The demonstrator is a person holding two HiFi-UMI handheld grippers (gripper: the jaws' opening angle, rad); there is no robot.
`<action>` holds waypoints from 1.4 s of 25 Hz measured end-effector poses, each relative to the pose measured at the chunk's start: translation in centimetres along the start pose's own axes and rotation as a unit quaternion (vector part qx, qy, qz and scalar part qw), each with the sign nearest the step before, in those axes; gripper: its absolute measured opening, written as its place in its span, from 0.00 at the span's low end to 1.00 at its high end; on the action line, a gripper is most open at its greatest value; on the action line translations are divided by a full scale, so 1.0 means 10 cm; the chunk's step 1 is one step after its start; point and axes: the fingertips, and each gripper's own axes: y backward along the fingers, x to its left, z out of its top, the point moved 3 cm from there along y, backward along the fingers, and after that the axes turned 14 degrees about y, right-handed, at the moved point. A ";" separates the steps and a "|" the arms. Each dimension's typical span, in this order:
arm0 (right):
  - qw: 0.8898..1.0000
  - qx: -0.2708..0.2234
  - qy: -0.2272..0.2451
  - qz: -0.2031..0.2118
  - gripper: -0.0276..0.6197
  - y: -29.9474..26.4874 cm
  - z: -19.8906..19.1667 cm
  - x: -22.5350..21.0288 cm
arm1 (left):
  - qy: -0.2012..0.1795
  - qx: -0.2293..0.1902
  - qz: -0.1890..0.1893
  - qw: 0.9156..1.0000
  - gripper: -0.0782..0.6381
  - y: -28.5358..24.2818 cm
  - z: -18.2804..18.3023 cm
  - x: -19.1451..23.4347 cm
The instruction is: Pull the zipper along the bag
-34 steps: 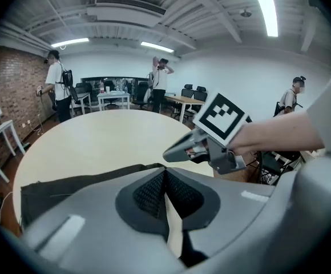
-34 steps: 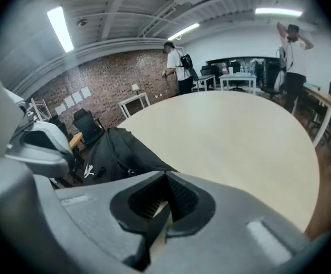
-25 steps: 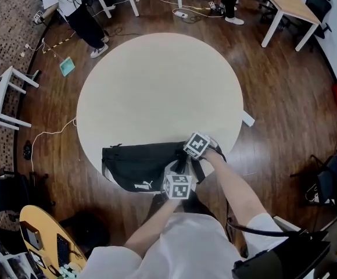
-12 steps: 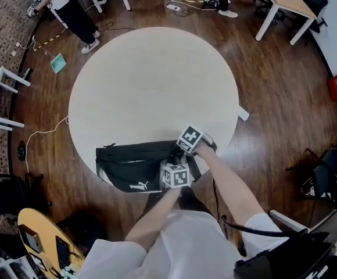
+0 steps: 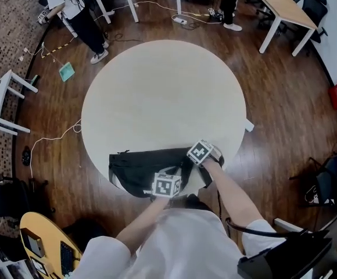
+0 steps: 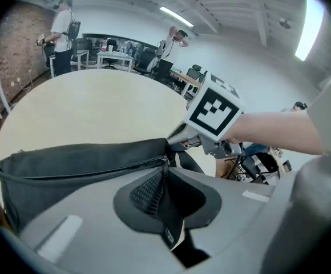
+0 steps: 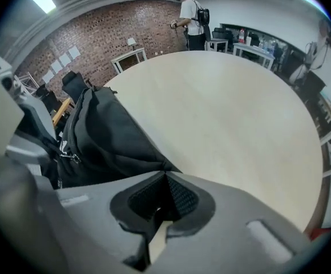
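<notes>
A black bag (image 5: 142, 166) lies along the near edge of the round pale table (image 5: 162, 97). My left gripper (image 6: 164, 173) is at the bag's top seam. Its jaws are closing, and the pads pinch the zipper pull (image 6: 165, 162) where the zipper line (image 6: 85, 173) ends. A black tab hangs down between the jaws. My right gripper (image 7: 165, 178) is shut on the bag's right end (image 7: 148, 158), with the fabric running into its pads. In the head view the left gripper's cube (image 5: 167, 185) sits just left of and nearer than the right gripper's cube (image 5: 200, 152).
The table beyond the bag is bare. People stand on the far side (image 5: 78, 13), near white tables (image 5: 6, 97) and a wooden desk (image 5: 282, 7). Cables trail on the wood floor (image 5: 52, 135). A yellow desk (image 5: 43, 246) is at the lower left.
The left gripper has shifted left along the bag, away from the right gripper, and its jaws have come together. The right gripper stays on the bag's end.
</notes>
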 end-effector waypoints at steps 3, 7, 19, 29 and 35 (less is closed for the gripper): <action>0.999 0.012 -0.011 -0.032 0.03 0.04 -0.05 0.02 | -0.014 -0.007 -0.016 1.000 0.17 0.42 0.04 0.28; 0.998 0.019 -0.044 -0.047 0.03 0.04 -0.09 -0.07 | -0.010 -0.018 -0.011 1.000 0.16 0.72 0.09 0.72; 0.995 0.029 -0.077 -0.048 0.03 0.00 0.06 0.14 | 0.049 -0.075 0.178 0.980 0.16 1.53 0.23 3.54; 0.986 0.109 -0.081 -0.092 0.03 -0.09 0.02 0.33 | 0.014 0.018 0.137 0.990 0.17 0.92 -0.06 3.97; 0.962 0.047 -0.139 -0.229 0.03 0.21 0.01 -0.01 | -0.033 -0.005 0.114 0.993 0.18 1.18 0.23 3.85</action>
